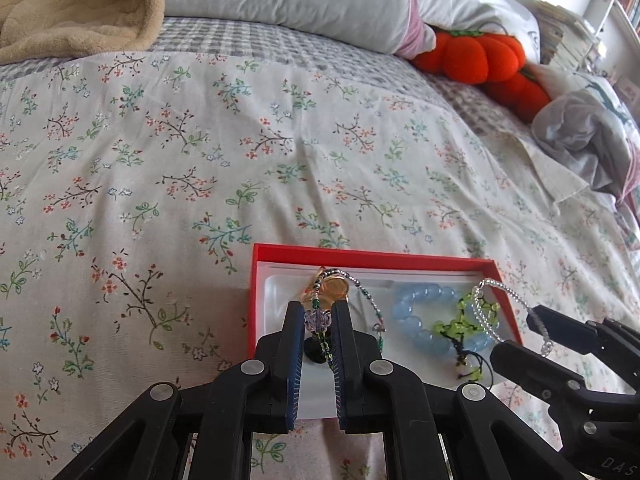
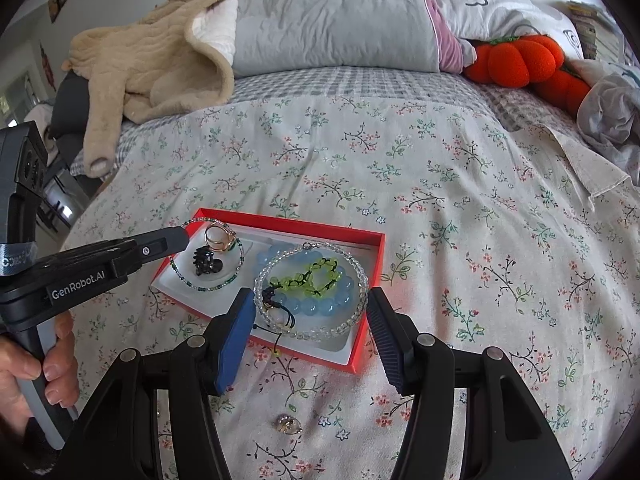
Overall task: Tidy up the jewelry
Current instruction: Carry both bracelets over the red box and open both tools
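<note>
In red box (image 2: pixel 372 280): 4 bracelets (image 2: pixel 316 300).

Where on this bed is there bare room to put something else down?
The widest bare stretch is the floral sheet between the red box and the pillows, and to the box's right. It is crowded inside the box, full of bracelets, and by its near edge, where both sets of fingers and a small loose trinket sit.

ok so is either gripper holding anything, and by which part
The left gripper pinches the beaded necklace at its purple bead. The right gripper is open, fingers either side of the clear bracelet, gripping nothing.
</note>
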Available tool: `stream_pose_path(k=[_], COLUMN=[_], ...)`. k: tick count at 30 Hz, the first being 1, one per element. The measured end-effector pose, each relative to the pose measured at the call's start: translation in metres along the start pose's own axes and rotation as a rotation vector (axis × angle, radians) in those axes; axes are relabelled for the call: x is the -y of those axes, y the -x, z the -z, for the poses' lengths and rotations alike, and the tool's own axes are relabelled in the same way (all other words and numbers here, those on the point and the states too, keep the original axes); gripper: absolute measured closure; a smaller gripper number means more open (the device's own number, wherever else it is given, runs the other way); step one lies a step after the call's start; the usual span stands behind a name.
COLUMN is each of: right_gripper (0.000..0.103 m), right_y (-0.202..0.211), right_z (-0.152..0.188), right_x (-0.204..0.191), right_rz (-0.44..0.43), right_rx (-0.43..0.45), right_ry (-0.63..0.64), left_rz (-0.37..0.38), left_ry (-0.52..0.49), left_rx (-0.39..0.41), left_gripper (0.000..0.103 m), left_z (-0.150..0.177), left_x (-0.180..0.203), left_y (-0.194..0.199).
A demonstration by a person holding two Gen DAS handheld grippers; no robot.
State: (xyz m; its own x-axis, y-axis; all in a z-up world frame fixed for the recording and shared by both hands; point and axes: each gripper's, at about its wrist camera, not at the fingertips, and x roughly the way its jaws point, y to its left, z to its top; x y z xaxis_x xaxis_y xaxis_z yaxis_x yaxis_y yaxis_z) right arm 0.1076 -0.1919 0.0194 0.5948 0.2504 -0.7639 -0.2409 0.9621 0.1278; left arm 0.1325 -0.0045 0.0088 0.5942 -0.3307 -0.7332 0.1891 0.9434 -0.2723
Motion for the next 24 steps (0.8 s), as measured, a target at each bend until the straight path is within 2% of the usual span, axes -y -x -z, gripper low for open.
stream_pose_path(k=[4, 7, 10, 19, 24], right_gripper=[0.043, 0.039, 0.038, 0.037, 0.03], right_y=[-0.005, -0.007, -0.008, 0.011, 0.02], right_z=[-0.001, -0.002, -0.003, -0.004, -0.003], right_x=[-0.001, -0.002, -0.002, 0.004, 0.002], right_rz=[0.004, -0.001, -0.008, -0.024, -0.061], right_rx=[-0.007, -0.004, -0.014, 0.008, 0.021], right_ry=[0.002, 0.005, 0.005, 0.008, 0.01], left_rz=[-0.042, -0.069, -0.077, -0.111, -0.127], left_ry=[-0.043, -0.07, -0.081, -0.122, -0.152], left_rx=[0.009, 0.01, 0.011, 0.01, 0.007], left_gripper=[0.093, 0.079, 0.069, 0.054, 0.045], left_z=[0.0, 0.001, 0.002, 0.013, 0.022], left_x=[0.004, 0.006, 0.006, 0.004, 0.003], left_y=[0.002, 0.004, 0.008, 0.028, 0.04])
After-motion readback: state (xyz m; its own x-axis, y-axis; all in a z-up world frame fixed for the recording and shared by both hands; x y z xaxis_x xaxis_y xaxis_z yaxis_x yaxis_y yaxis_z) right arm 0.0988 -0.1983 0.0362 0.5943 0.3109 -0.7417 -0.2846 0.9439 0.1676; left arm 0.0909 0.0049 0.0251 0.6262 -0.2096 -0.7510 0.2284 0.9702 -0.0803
